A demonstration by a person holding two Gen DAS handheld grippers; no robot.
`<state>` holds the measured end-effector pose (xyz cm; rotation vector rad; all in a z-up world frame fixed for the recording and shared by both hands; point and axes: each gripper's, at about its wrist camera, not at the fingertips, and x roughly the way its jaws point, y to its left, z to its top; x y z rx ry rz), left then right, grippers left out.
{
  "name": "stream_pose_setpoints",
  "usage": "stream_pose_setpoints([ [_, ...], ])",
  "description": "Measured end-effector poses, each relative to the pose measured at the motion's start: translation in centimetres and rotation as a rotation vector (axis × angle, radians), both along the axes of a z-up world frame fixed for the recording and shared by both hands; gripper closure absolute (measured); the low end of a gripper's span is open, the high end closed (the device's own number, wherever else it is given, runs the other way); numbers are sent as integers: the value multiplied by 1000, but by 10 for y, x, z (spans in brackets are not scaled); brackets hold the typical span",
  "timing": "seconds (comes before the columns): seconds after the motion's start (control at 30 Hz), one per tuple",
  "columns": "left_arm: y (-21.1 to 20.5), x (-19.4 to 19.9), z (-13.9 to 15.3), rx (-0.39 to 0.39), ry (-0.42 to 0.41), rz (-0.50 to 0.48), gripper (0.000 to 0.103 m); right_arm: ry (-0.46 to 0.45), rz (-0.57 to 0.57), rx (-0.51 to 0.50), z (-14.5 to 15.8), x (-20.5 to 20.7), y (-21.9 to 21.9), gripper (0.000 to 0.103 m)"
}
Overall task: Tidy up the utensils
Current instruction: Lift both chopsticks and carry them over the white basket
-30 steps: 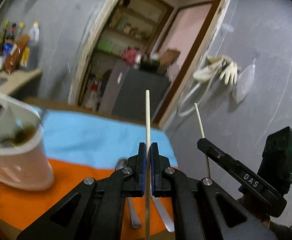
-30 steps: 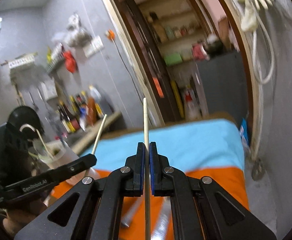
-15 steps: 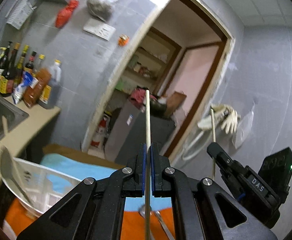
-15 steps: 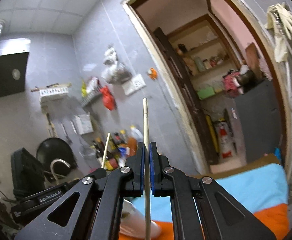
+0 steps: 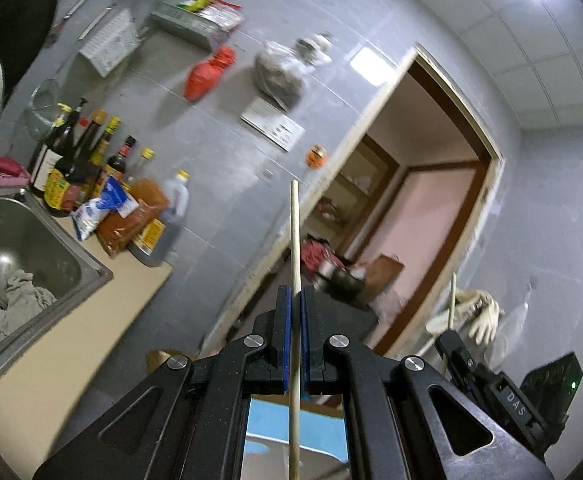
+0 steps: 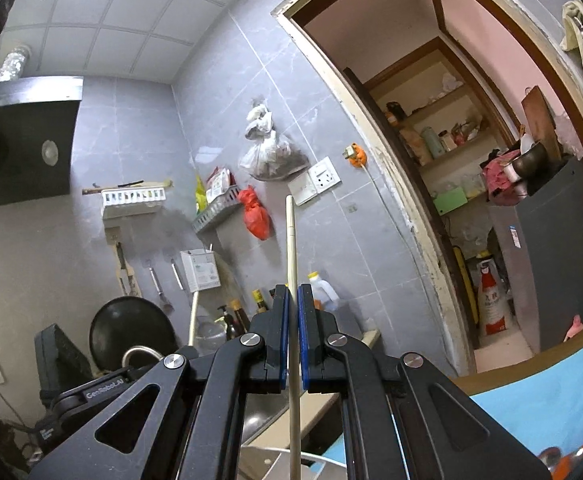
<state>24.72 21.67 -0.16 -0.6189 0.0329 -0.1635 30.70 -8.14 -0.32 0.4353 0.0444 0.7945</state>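
Observation:
My left gripper (image 5: pixel 295 300) is shut on a pale wooden chopstick (image 5: pixel 294 240) that stands upright between the blue pads and points at the wall. My right gripper (image 6: pixel 293 300) is shut on a second chopstick (image 6: pixel 290 240), also upright. Each gripper shows in the other's view: the right one (image 5: pixel 457 340) at the lower right with its chopstick (image 5: pixel 452 300), the left one (image 6: pixel 103 388) at the lower left with its chopstick (image 6: pixel 192 316). A white holder rim (image 6: pixel 323 460) shows at the bottom of the right wrist view, under the right gripper.
A steel sink (image 5: pixel 19 248) with a rag lies at left. Sauce bottles (image 5: pixel 91 176) stand on the counter (image 5: pixel 71 344). The blue tablecloth (image 6: pixel 531 400) shows at lower right. A doorway (image 6: pixel 471 160) and grey fridge (image 6: pixel 563 248) are behind.
Both grippers have tilted upward with their chopsticks. The table, spoons and white holder have dropped almost out of view, and the wall, sink and ceiling have come in.

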Motion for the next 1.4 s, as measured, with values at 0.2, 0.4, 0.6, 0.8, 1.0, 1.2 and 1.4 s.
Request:
stream_pose_setpoints([
  [0.2,25,2,-21,-44,-37,44,101,-36,-94,-1,-18,-4,18,100],
  [0.4,18,-2,-39,-10,-81,88,101,-60,-160,5,-36,-5,30,100],
  [0.6,7,-6,-51,38,-135,136,101,-127,-233,-16,-51,-13,37,100],
  [0.8,-1,-7,-60,70,-172,160,101,-190,-265,-72,-61,-19,46,100],
  [1.0,-11,-7,-69,124,-182,179,101,-211,-272,-107,-70,-18,50,100],
  [1.2,-23,-6,-75,187,-182,180,101,-222,-267,-125,-74,-18,53,100],
  [1.4,-29,-9,-76,237,-182,183,101,-232,-262,-146,-76,-20,56,100],
])
